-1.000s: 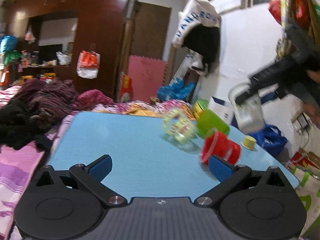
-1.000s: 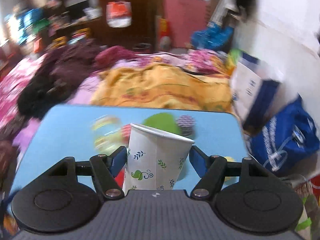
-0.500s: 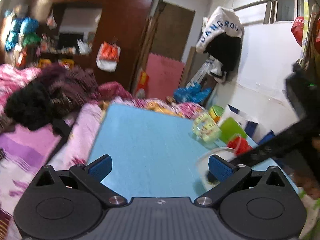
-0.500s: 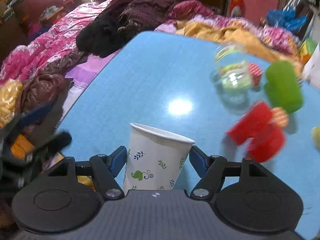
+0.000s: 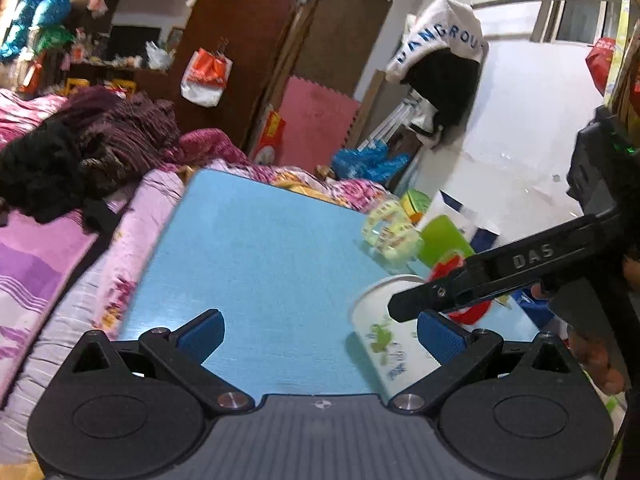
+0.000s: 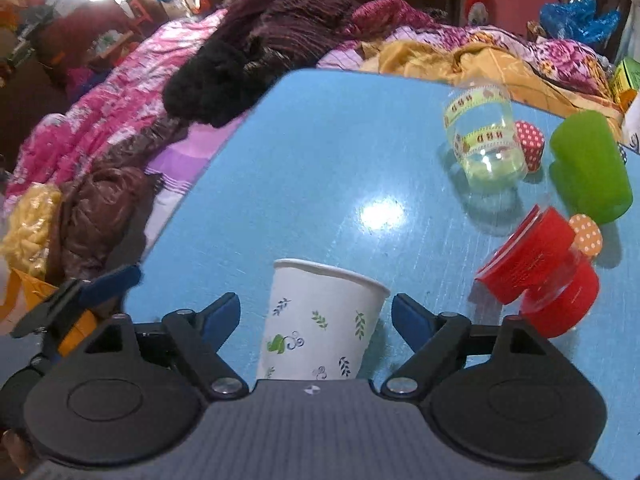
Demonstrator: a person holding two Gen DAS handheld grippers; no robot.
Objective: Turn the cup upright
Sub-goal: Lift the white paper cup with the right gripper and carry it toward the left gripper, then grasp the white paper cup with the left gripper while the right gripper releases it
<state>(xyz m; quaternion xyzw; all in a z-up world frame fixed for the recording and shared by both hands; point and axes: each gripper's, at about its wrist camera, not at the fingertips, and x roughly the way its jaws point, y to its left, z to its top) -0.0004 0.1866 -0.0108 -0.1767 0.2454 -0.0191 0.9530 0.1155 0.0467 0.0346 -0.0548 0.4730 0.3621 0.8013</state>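
A white paper cup [image 6: 322, 322] with green leaf prints stands mouth up on the blue table [image 6: 312, 152], near its front edge. My right gripper [image 6: 316, 316] is open, its blue pads apart from the cup on both sides. In the left wrist view the cup [image 5: 394, 340] shows at the lower right, partly behind the right gripper's black finger [image 5: 492, 276]. My left gripper [image 5: 320, 334] is open and empty, low over the table to the cup's left.
A clear jar [image 6: 484, 140], a green cup [image 6: 588, 164] and a red cup [image 6: 540, 268] lie on their sides at the table's right. Piled bedding and clothes [image 6: 248, 52] lie beyond the far and left edges.
The right gripper's fingers have opened away from the paper cup, which now stands on the table. The left gripper has shifted slightly and the cup now shows in its view.
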